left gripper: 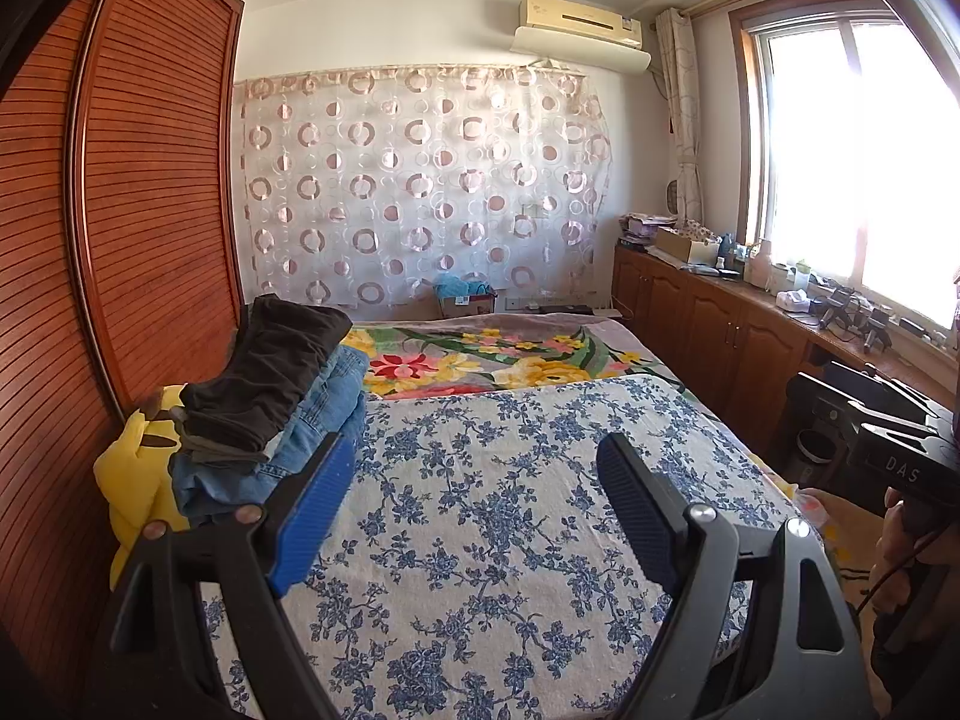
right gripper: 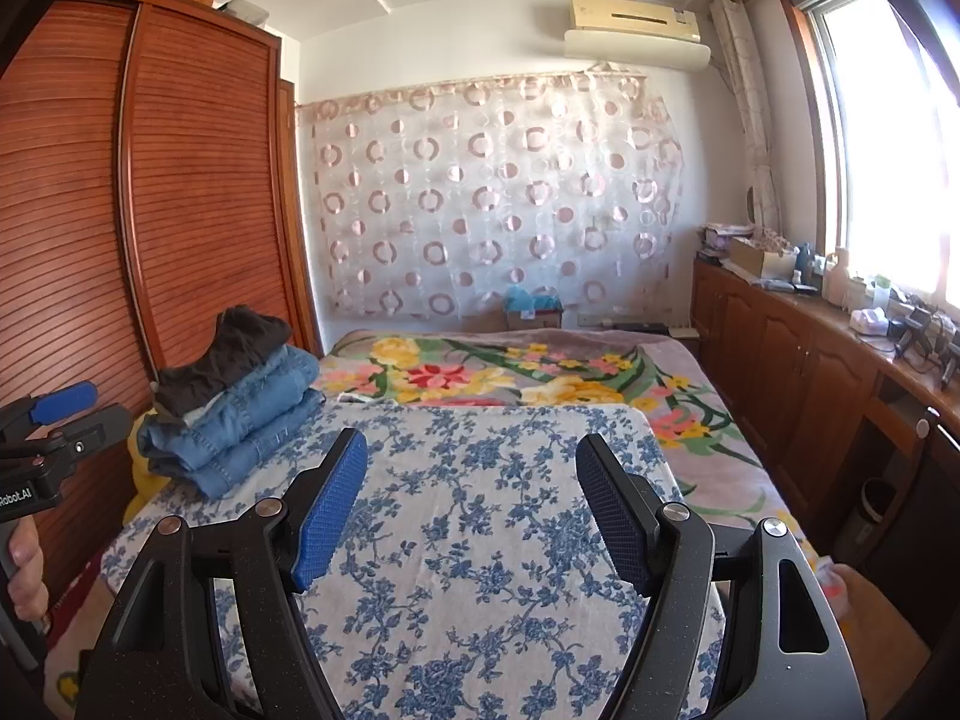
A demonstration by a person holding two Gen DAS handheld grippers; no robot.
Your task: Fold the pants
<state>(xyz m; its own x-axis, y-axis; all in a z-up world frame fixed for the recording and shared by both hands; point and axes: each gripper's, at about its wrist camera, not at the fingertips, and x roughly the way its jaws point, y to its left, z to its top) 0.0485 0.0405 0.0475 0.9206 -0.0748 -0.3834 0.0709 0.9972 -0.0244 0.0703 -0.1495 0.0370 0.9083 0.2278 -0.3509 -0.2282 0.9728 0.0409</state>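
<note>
Both my left gripper (left gripper: 474,474) and right gripper (right gripper: 471,474) hang with jaws spread and empty over the blue-flowered bedspread (right gripper: 480,540); the stacked blue denim and dark brown pants (right gripper: 234,402) sit at its far-left corner, so I should lift the top pair by its waistband

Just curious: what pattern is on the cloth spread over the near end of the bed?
Blue flowers on white cloth, clearest in the right wrist view.

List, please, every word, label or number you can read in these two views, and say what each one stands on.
"DAS": white letters on the black body of the right gripper, seen in the left wrist view; whether more letters follow cannot be seen.
"Robot.AI": white letters on the left gripper, at the edge of the right wrist view; its start is cut off.
Label on the air conditioner: too small to read.
Label on the cardboard box behind the bed: too blurred to read.
</note>
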